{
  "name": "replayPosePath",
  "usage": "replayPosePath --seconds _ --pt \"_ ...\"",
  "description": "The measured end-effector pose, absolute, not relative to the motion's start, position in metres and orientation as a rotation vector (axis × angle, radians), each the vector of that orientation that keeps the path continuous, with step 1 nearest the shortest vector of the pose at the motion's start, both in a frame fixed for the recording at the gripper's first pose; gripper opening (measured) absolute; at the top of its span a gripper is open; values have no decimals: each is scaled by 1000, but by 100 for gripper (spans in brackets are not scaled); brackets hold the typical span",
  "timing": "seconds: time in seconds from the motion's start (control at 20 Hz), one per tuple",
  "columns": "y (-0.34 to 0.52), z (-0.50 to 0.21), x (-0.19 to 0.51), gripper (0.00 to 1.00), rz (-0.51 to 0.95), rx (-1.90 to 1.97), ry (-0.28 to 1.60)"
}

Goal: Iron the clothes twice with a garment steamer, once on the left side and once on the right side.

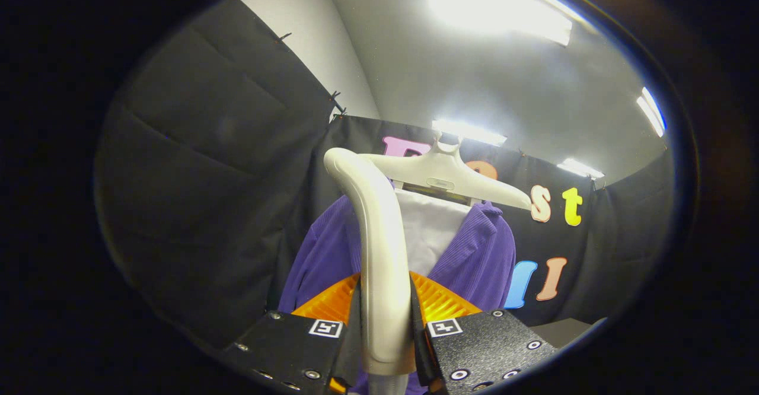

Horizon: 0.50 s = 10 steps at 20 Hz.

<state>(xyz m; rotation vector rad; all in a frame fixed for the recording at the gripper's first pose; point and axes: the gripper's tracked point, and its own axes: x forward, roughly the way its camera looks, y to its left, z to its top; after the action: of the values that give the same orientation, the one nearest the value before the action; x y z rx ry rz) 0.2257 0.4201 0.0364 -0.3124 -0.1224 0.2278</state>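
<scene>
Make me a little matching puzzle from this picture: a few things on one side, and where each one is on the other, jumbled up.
Things:
1. steamer handle
2. purple garment
3. white hanger
4. ceiling lights

Places:
A. overhead, far above the hanger
B. clamped between the fingers of the gripper
C. draped from the hanger, beyond the fingers
D. topping the garment, in front of the black cloth wall

Pairs: 1-B, 2-C, 3-D, 4-A

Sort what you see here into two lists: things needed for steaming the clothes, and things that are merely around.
Needed: the tool, shut on the white steamer handle; the purple garment; the white hanger carrying it.

Merely around: black booth cloth; ceiling lights; grey surface beyond the fingers.
</scene>
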Motion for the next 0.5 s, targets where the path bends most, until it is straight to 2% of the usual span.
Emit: replayPosePath --seconds 0.5 --pt "418 -44 217 37 207 -381 -33"
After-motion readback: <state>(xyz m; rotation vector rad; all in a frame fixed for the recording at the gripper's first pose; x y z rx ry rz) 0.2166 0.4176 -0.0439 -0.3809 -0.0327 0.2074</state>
